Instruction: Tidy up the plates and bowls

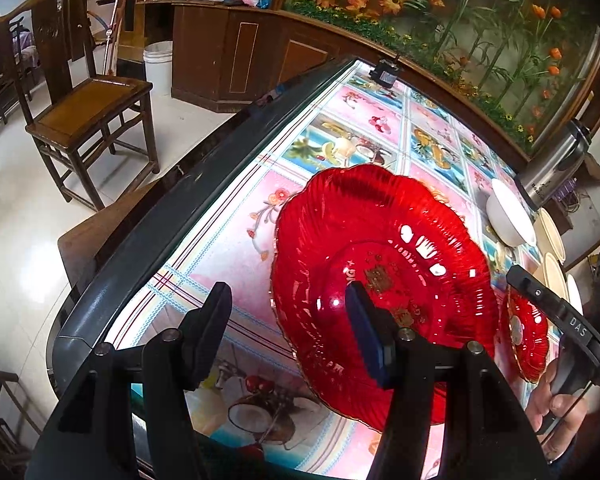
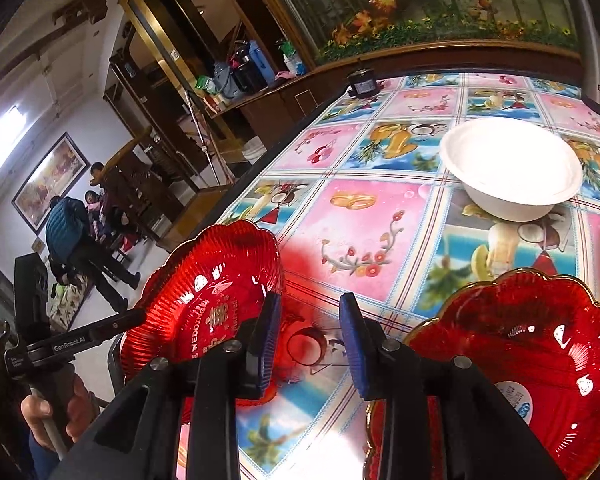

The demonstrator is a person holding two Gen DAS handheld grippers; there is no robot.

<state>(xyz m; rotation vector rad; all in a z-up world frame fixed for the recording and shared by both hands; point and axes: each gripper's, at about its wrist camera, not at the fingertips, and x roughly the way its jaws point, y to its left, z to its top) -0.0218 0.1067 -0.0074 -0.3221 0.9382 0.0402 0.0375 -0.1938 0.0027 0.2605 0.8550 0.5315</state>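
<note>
A large red scalloped plate (image 1: 380, 280) lies on the fruit-print tablecloth, right in front of my left gripper (image 1: 288, 312); the jaws stand wide apart, the right finger over the plate's near part, the left finger beside its rim. In the right wrist view this plate (image 2: 204, 296) sits at left, and a second red plate (image 2: 540, 360) with a round sticker lies at right. My right gripper (image 2: 310, 336) is open and empty above bare cloth between them. A white bowl (image 2: 512, 168) stands further back.
The table's dark edge (image 1: 160, 216) runs along the left. A wooden chair (image 1: 84, 112) and white bucket (image 1: 158, 64) stand on the floor. Several cream dishes (image 1: 552, 248) and a steel kettle (image 1: 556, 164) sit at the far right. A small black device (image 2: 364, 84) sits at the far edge.
</note>
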